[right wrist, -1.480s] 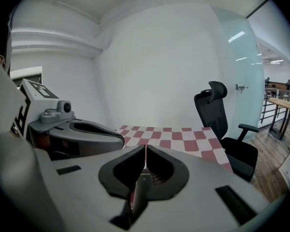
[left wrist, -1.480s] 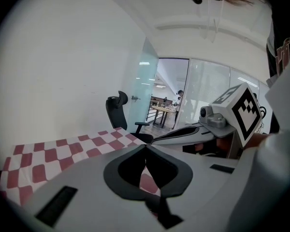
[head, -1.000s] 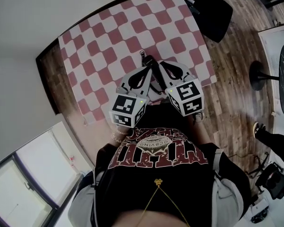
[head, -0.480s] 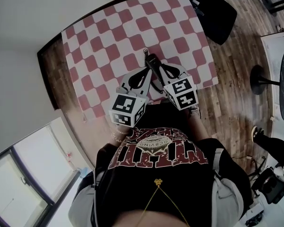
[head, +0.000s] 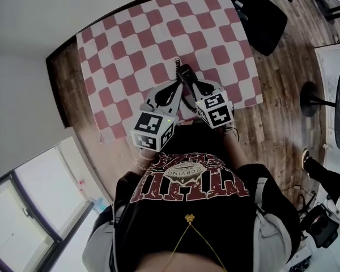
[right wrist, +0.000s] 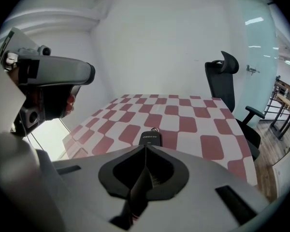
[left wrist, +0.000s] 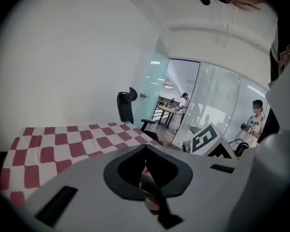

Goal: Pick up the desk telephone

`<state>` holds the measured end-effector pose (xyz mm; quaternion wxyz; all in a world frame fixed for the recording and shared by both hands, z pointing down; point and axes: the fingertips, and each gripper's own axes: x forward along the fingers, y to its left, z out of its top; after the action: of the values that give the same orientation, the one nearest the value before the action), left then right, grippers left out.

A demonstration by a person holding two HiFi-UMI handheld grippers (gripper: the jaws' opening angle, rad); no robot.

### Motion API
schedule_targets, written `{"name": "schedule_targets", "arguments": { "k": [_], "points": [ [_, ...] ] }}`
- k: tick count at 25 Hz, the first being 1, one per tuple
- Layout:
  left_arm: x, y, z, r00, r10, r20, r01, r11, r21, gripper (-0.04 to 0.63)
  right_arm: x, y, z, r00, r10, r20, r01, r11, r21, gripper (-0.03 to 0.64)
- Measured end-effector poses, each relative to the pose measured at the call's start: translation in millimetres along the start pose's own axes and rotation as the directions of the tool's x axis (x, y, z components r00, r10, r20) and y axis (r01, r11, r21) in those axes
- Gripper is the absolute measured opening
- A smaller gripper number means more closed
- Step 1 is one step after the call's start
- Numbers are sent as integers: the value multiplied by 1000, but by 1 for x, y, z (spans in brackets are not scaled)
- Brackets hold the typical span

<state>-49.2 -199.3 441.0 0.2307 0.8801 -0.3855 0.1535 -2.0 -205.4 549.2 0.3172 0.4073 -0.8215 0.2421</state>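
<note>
1. The telephone (head: pixel 185 73) is a small black set. It lies on the checked cloth (head: pixel 124 44) that covers the bench (head: pixel 65 92), near the edge closest to the person. Its coiled cord (head: pixel 177 63) runs off toward the far side. Nothing is touching it, and it has not shifted.
2. The right gripper (head: pixel 191 81) has sunk toward the bench during the last second. In the head view it now looks smaller and sits closer in beside the telephone. Its fingers are pressed together with nothing between them, and its own view shows the telephone lying just ahead of their tips.
3. The left gripper (head: pixel 179 84) has barely moved. It is poised just beside the telephone on the opposite side, and its fingers are also closed and empty.
4. The approach appears nearly complete, but no grasp has begun and the telephone is still on the cloth. With both pairs of fingers closed, neither gripper can take hold of it. The next move probably calls for at least one gripper to spread its fingers before settling around the body.
5. The trailing cord may drag or snag when the telephone is lifted.
</note>
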Motion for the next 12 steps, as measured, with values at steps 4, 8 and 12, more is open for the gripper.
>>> {"name": "schedule_targets", "arguments": {
  "k": [4, 8, 12],
  "points": [
    [-1, 3, -2, 1000, 3, -3, -3, 1000, -6, 8, 6, -1, -7, 1000, -10, -19, 10, 1000, 4, 23],
    [-1, 5, -3, 1000, 4, -3, -4, 1000, -8, 8, 10, -1, -9, 999, -18, -27, 18, 1000, 6, 25],
    [-1, 6, -5, 1000, 2, -7, -2, 1000, -10, 8, 13, 0, -10, 999, -19, -32, 20, 1000, 11, 25]
  ]
}}
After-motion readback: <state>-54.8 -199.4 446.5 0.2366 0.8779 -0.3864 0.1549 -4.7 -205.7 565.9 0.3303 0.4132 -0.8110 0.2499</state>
